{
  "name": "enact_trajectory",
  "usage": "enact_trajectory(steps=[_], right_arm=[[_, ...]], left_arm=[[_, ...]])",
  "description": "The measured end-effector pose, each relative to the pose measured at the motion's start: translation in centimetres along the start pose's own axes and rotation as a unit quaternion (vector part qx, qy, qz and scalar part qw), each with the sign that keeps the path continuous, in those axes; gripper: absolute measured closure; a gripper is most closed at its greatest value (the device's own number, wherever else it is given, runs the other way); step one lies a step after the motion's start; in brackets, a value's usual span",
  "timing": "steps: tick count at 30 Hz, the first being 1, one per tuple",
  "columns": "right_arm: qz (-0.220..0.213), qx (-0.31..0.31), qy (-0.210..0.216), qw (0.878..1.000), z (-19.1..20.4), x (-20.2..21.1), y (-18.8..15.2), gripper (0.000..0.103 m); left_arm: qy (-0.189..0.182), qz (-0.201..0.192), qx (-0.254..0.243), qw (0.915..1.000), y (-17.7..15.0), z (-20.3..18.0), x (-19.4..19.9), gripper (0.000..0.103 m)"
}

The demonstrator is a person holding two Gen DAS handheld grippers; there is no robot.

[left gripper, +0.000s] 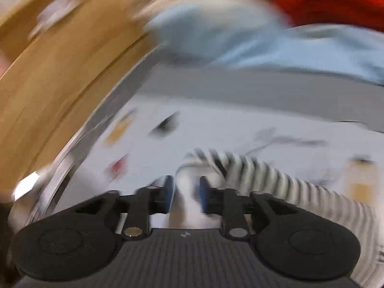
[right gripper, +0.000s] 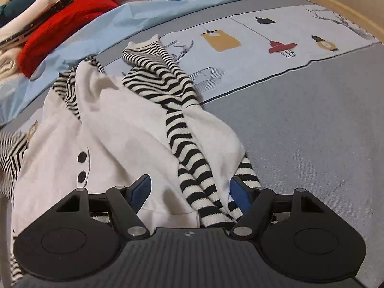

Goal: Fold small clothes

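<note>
A small white garment (right gripper: 134,124) with black-and-white striped sleeves and two black buttons lies crumpled on the bed cover (right gripper: 312,124). My right gripper (right gripper: 190,192) stands wide open over its near edge. White cloth and a striped sleeve (right gripper: 189,148) lie between the blue pads (right gripper: 141,189), which do not press on them. The left wrist view is heavily blurred. In it my left gripper (left gripper: 186,192) has its pads close together on a bunch of white cloth, and a striped sleeve (left gripper: 264,170) trails off to the right.
A red garment (right gripper: 60,24) and other clothes are piled at the back left on a light blue sheet (right gripper: 144,16). The wooden bed frame (right gripper: 336,7) runs along the far side and shows as a tan band (left gripper: 48,84) in the left wrist view.
</note>
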State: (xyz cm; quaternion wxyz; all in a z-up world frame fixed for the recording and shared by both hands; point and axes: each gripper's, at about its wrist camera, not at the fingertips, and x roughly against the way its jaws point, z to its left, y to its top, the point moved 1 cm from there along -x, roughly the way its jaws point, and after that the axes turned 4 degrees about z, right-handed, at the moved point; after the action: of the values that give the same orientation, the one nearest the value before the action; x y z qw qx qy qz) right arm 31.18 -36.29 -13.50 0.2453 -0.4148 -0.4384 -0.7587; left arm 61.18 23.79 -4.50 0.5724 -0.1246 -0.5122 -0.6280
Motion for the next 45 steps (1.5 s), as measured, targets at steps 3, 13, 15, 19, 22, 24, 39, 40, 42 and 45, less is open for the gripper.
enact_trajectory(steps=[3, 13, 15, 19, 22, 24, 39, 40, 42, 45], right_arm=[[-0.036, -0.045, 0.013, 0.998, -1.4, 1.5, 1.2, 0.029], [-0.072, 0.052, 0.068, 0.994, 3.6, -7.1, 20.1, 0.022], [-0.062, 0.023, 0.056, 0.996, 4.9, -11.4, 23.1, 0.022], [-0.018, -0.031, 0.011, 0.999, 5.9, -19.3, 25.8, 0.023], [0.0, -0.022, 0.034, 0.999, 7.1, -22.2, 25.5, 0.045], [-0.013, 0.073, 0.041, 0.996, 9.2, -22.5, 24.9, 0.102], [-0.089, -0.263, -0.168, 0.946, -24.6, -8.4, 19.8, 0.069], [-0.094, -0.272, -0.161, 0.944, -24.8, -7.5, 18.6, 0.049], [-0.112, -0.263, -0.135, 0.949, -23.9, -4.8, 15.7, 0.039], [-0.076, -0.184, -0.039, 0.979, -20.6, -0.5, 10.3, 0.035]], left_arm=[[-0.079, 0.02, 0.007, 0.9966, -2.5, 1.2, 0.4, 0.051], [-0.342, -0.044, 0.026, 0.9383, -21.9, -5.3, 16.5, 0.0], [-0.361, -0.029, 0.0, 0.9322, -23.9, -7.4, 16.3, 0.0], [-0.344, 0.001, -0.061, 0.937, -24.9, -11.7, 13.7, 0.003], [-0.355, 0.013, -0.045, 0.9338, -23.9, -11.9, 11.9, 0.004], [-0.348, 0.003, -0.04, 0.9366, -23.5, -11.9, 11.6, 0.004], [-0.29, -0.031, -0.04, 0.9558, -22.5, -11.7, 11.3, 0.003], [-0.294, -0.026, -0.04, 0.9546, -22.5, -11.5, 11.1, 0.003], [-0.307, -0.025, -0.042, 0.9503, -22.8, -10.9, 10.8, 0.002], [-0.316, -0.02, -0.051, 0.9473, -23.8, -9.5, 10.6, 0.002]])
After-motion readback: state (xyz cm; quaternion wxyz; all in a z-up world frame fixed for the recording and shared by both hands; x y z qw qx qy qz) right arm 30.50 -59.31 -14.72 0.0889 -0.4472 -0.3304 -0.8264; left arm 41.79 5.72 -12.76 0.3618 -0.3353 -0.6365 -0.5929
